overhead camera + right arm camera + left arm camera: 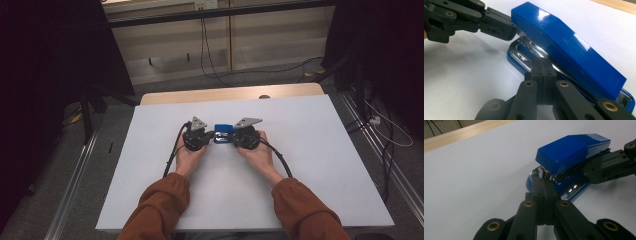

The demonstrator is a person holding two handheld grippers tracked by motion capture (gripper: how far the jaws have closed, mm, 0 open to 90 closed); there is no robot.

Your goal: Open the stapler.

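My left gripper [541, 173] is pinched together, tips poked in under the front lip of the blue stapler [571, 152] lying mid-table on the white sheet [310, 165]. My right gripper [541, 62], jaws likewise pressed together, noses into the stapler's open gap from the other side.

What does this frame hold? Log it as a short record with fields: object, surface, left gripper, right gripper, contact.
object: blue stapler, top part raised off its base at the front
surface: white table, wooden strip along the far edge
left gripper: jaws together, tips at the stapler's front metal end
right gripper: jaws together, tips pushed between top part and chrome base plate
contact: both grippers meet the stapler from opposite sides; whether either pinches a part cannot be told
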